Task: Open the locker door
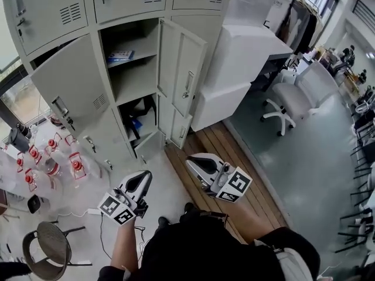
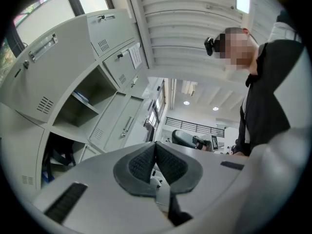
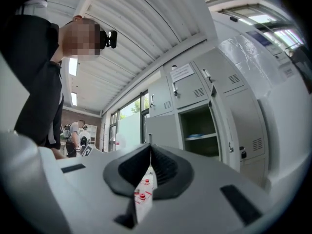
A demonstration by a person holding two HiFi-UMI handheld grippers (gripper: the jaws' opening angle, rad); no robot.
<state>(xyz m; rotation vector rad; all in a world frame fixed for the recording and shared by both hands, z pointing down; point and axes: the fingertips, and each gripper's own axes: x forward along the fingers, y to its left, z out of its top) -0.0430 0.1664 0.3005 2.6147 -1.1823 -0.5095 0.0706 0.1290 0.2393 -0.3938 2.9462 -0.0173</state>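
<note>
Head view: the locker door stands swung wide, ahead of the left gripper and right gripper, well apart from both.

Left gripper view: jaws together, empty — lockers up-left.

Right gripper view: jaws closed on nothing.

Sheet steel, probably light, stiff, slick — grip its handle.

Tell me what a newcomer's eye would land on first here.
The tall grey metal locker bank draws the eye first: its middle column stands open, pale grey doors swung out either side, a flat blue item on the upper shelf. Low in front, the left gripper and right gripper are both shut and empty. Clear red-capped bottles cluster low at the lockers' left.
</note>
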